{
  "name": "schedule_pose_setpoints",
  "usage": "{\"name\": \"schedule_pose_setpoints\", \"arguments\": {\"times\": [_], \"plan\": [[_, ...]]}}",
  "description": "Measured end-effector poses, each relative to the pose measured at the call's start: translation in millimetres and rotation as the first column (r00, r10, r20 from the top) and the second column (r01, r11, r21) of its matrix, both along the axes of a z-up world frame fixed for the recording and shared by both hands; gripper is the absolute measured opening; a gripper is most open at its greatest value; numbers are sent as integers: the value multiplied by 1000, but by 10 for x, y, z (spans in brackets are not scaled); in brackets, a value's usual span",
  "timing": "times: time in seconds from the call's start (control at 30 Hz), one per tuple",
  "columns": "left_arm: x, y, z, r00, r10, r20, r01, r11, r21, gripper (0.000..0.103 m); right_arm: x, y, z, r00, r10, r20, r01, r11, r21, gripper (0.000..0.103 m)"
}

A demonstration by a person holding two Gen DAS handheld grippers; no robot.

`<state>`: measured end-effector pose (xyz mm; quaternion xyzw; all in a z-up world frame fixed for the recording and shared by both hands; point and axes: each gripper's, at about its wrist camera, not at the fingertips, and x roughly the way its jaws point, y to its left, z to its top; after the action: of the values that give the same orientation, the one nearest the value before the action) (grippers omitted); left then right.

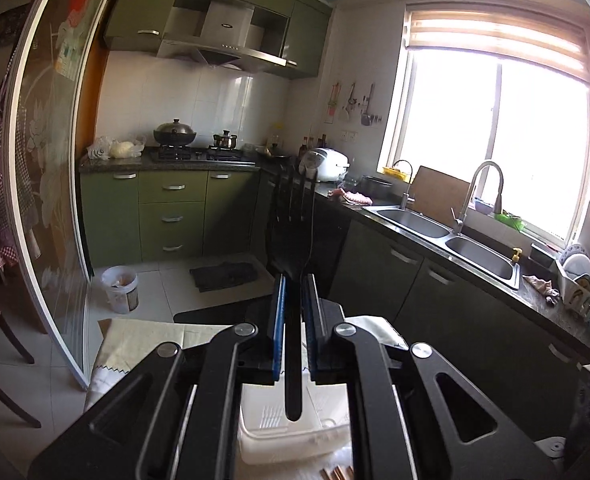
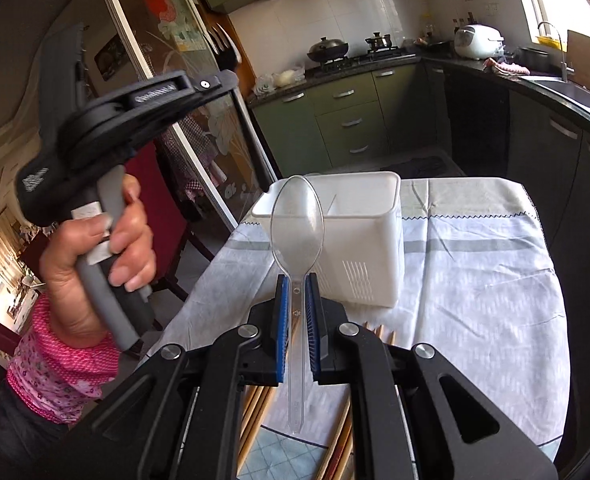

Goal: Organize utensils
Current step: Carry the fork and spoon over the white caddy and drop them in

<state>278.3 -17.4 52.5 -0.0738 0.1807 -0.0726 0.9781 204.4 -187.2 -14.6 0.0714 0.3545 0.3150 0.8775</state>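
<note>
My left gripper (image 1: 294,280) is shut on a black plastic fork (image 1: 293,232), tines pointing up and away, handle running back between the blue pads. My right gripper (image 2: 297,280) is shut on a clear plastic spoon (image 2: 298,216), bowl up, held above the table. Behind the spoon stands a white divided utensil holder (image 2: 359,236) on the cloth-covered table (image 2: 475,264); its rim also shows below the left gripper as the white holder (image 1: 279,428). Wooden chopsticks (image 2: 335,452) lie on the cloth under the right gripper. The left gripper's body (image 2: 107,116) appears raised at left, held by a hand (image 2: 95,248).
Green kitchen cabinets (image 1: 171,216), a stove with pots (image 1: 175,134), a rice cooker (image 1: 325,164) and a double sink (image 1: 455,236) line the walls. A glass sliding door (image 1: 43,184) and a red chair (image 2: 155,208) stand left of the table. A white bucket (image 1: 121,288) sits on the floor.
</note>
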Motion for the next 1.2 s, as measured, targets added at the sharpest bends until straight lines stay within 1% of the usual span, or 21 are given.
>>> {"name": "schedule_pose_setpoints", "arguments": {"times": [0.03,0.07,0.1,0.13,0.17,0.23,0.3,0.37,0.43,0.53,0.63,0.73,0.8,0.87,1.03,1.2], "plan": [[78,-19,-45,1000,5,5,-5,1000,6,9,-1,-49,61,1000,-4,10,4,1000,-1,9],[142,-40,-109,1000,12,8,-12,1000,16,9,-40,-262,173,1000,-8,19,8,1000,3,9],[202,-64,-176,1000,16,4,-16,1000,26,9,-28,-279,219,1000,-14,26,14,1000,8,9],[242,-80,-241,1000,18,-5,-18,999,33,9,-66,-415,286,999,-18,33,17,1000,14,9],[279,-89,-307,1000,20,-18,-20,999,35,9,-50,-422,317,999,-21,40,21,1000,17,9],[316,-82,-430,999,14,-50,-13,1000,26,9,-92,-577,392,998,-32,56,30,999,22,9],[291,-63,-525,998,8,-66,-7,1000,24,9,-59,-612,444,997,-40,64,38,999,29,9],[246,-46,-582,997,5,-74,-3,1000,24,9,-3,-641,499,996,-50,70,47,998,44,9],[178,41,-583,997,11,-79,-11,1000,0,9,69,-681,599,994,-64,87,58,996,70,9],[35,126,-547,997,26,-78,-27,1000,-9,9,270,-660,831,984,-108,145,92,990,109,9],[-135,169,-548,996,20,-90,-20,1000,5,9,565,-619,1051,967,-157,198,125,978,165,9],[-329,196,-559,995,20,-96,-17,999,35,9,762,-547,1208,934,-231,271,186,966,182,9],[-456,221,-578,995,17,-103,-11,998,60,9,889,-489,1211,912,-269,311,228,960,163,9],[-563,231,-613,993,14,-115,-5,996,85,9,963,-410,1084,905,-282,320,255,959,123,9],[-710,251,-772,983,3,-184,20,992,122,9,1103,-382,609,932,-262,252,254,965,63,10],[-712,265,-881,969,1,-248,31,992,125,9,1051,-309,306,943,-219,251,229,974,-7,11]]}}
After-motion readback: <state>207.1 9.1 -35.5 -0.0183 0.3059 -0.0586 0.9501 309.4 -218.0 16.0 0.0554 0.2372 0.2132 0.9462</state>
